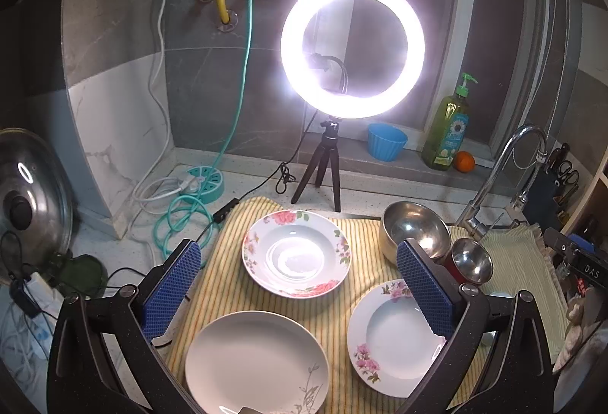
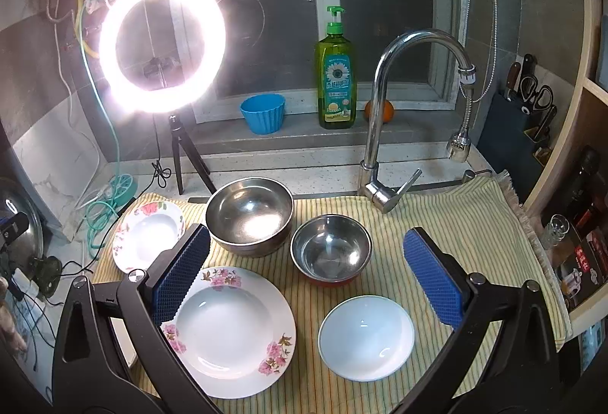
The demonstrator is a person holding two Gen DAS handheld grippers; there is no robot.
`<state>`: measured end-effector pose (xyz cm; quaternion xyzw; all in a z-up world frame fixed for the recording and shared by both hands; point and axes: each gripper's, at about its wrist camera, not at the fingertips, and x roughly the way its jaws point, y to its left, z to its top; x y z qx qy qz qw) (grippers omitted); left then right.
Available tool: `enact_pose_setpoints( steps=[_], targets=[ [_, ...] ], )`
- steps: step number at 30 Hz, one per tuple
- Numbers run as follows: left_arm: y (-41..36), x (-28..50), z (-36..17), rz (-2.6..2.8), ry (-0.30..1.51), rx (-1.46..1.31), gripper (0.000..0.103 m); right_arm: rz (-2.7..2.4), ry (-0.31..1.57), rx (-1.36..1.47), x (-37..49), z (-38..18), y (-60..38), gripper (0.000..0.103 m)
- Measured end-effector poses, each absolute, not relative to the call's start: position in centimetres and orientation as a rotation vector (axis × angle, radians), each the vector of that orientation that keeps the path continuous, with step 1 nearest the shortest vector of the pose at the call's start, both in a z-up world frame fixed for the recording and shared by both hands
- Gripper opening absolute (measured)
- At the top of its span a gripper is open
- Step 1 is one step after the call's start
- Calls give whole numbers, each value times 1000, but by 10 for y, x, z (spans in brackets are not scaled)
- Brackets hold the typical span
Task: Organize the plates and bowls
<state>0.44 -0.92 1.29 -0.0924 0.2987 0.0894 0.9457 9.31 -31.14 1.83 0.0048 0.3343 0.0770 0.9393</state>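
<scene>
round glossy plate (image 1: 256, 362) on striped woven cloth (image 1: 228, 284).

the left gripper (image 1: 298, 284) hangs with its jaws wide apart and empty above a striped cloth (image 1: 231, 262). on the cloth lie a rose-patterned plate (image 1: 296, 254), a plain plate (image 1: 256, 362) and a pink-flowered plate (image 1: 391, 341). two steel bowls (image 1: 414, 231) sit side by side near a faucet (image 1: 505, 167).
</scene>
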Motion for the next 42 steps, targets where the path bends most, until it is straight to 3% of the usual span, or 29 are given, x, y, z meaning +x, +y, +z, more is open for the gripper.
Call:
enact_pose_setpoints(
  steps=[42],
  targets=[
    [-12,22,3,181,644,-166,102,163,718,21,103,7,-311,103]
  ],
)
